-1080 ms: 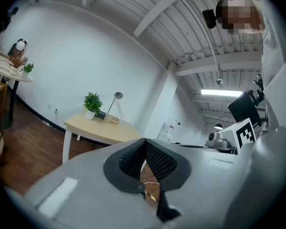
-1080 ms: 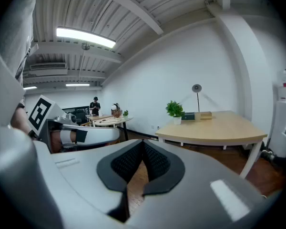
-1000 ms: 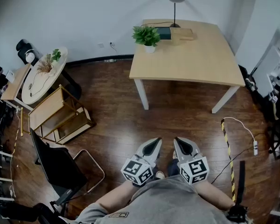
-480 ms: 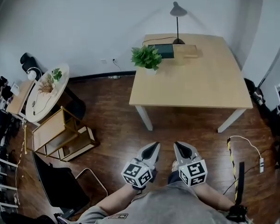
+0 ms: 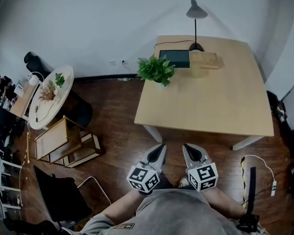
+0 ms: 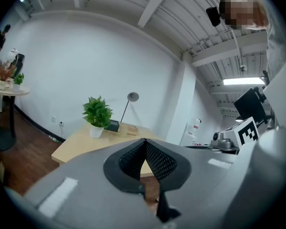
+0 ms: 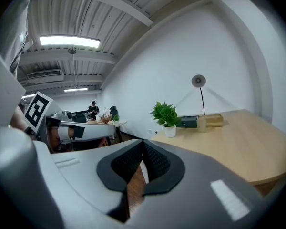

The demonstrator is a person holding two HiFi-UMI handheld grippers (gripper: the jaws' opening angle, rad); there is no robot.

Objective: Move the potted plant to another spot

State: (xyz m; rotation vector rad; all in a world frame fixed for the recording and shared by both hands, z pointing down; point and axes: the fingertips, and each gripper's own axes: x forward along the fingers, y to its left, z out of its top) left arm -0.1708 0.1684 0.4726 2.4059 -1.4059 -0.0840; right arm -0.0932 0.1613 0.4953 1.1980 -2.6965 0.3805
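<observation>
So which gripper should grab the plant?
Probably left: the potted plant stands at the table's far-left corner, on the left gripper's side. The right gripper, also shut and empty, is slightly farther.

Overhead plus 2 level views, table (image 5: 210,97) shared

text read: none | left marker cube (image 5: 143,178), right marker cube (image 5: 203,176): black-and-white square codes only, no letters or digits | shirt patch (image 5: 123,225): possibly printed, too small to read | bench (image 5: 210,102) items: no legible labels
</observation>
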